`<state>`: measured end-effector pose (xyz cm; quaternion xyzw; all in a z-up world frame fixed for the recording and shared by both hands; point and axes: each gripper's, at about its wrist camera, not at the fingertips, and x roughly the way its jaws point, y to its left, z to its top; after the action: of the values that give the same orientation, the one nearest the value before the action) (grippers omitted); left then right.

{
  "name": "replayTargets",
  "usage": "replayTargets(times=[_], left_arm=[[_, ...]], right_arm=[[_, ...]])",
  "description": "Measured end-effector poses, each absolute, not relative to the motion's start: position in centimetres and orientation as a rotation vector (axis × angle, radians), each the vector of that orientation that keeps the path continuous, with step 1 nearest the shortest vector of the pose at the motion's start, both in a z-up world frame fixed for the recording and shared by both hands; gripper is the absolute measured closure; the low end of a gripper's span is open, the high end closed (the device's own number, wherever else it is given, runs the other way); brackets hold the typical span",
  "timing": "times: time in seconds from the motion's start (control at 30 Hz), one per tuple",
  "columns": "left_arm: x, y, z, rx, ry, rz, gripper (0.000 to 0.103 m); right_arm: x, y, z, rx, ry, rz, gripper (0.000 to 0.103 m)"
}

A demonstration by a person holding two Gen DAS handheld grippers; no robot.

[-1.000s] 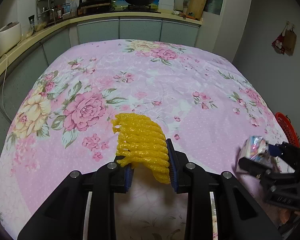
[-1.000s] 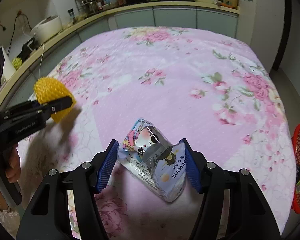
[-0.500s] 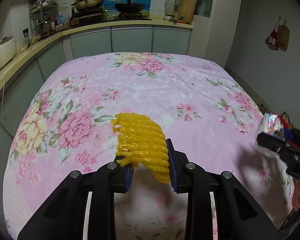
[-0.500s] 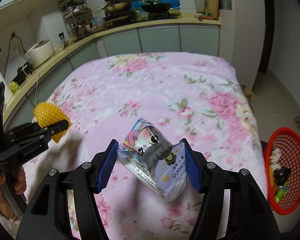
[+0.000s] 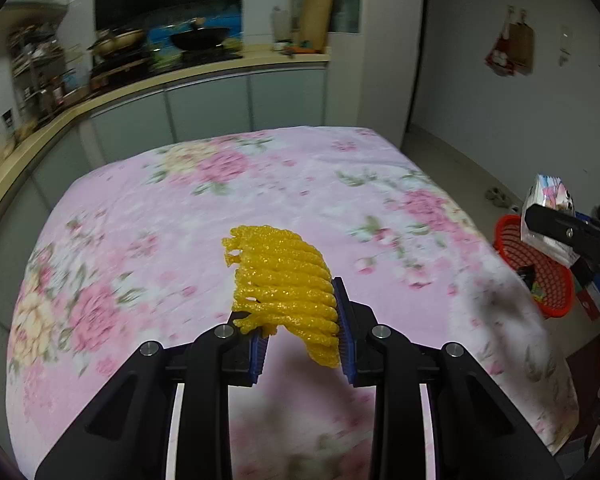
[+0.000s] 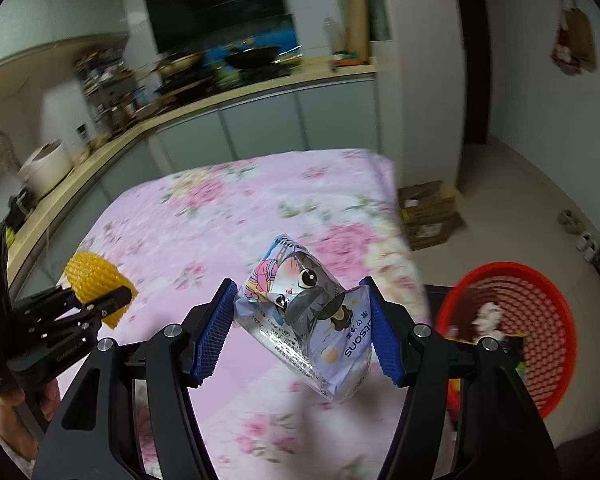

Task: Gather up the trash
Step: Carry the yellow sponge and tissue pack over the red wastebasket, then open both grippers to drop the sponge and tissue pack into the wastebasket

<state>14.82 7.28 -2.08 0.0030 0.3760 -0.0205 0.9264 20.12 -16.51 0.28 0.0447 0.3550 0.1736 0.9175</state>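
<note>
My left gripper (image 5: 302, 326) is shut on a yellow foam fruit net (image 5: 284, 280) and holds it above the pink floral tablecloth (image 5: 188, 208). My right gripper (image 6: 296, 330) is shut on a crinkled tissue packet with a cartoon face (image 6: 306, 316), held above the table's right side. The red mesh basket (image 6: 532, 320) stands on the floor to the right and holds some trash. In the left wrist view the right gripper (image 5: 556, 222) with the packet (image 5: 548, 204) is at the far right, over the basket (image 5: 540, 272). In the right wrist view the left gripper (image 6: 96, 304) with the net (image 6: 94, 282) is at the left.
A kitchen counter (image 5: 140, 88) with pans and a rice cooker (image 6: 46, 168) runs behind and left of the table. Cardboard boxes (image 6: 430, 212) lie on the floor past the table's right edge. Bags hang on the wall (image 5: 514, 46).
Both grippers have risen and swung right with their loads. The red basket has come much closer in the right wrist view and now shows in the left wrist view.
</note>
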Motion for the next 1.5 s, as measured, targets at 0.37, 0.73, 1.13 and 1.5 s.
replayTargets(times=[0.37, 0.73, 1.13, 1.5], left_arm=[[19.1, -1.7, -1.0, 0.055, 0.769, -0.244, 0.075], [22.9, -13.6, -3.3, 0.115, 0.843, -0.487, 0.075], [25.8, -21.6, -8.4, 0.178, 0.953, -0.6, 0.057], [25.4, -21.1, -7.7, 0.172, 0.916, -0.573, 0.021]], right_arm=[[21.0, -25.7, 1.2, 0.188, 0.692, 0.164, 0.042], [22.9, -33.0, -1.9, 0.311, 0.776, 0.006, 0.042], [25.5, -36.2, -5.6, 0.509, 0.893, 0.027, 0.029], [22.5, -38.0, -4.2, 0.551, 0.833, 0.042, 0.026]])
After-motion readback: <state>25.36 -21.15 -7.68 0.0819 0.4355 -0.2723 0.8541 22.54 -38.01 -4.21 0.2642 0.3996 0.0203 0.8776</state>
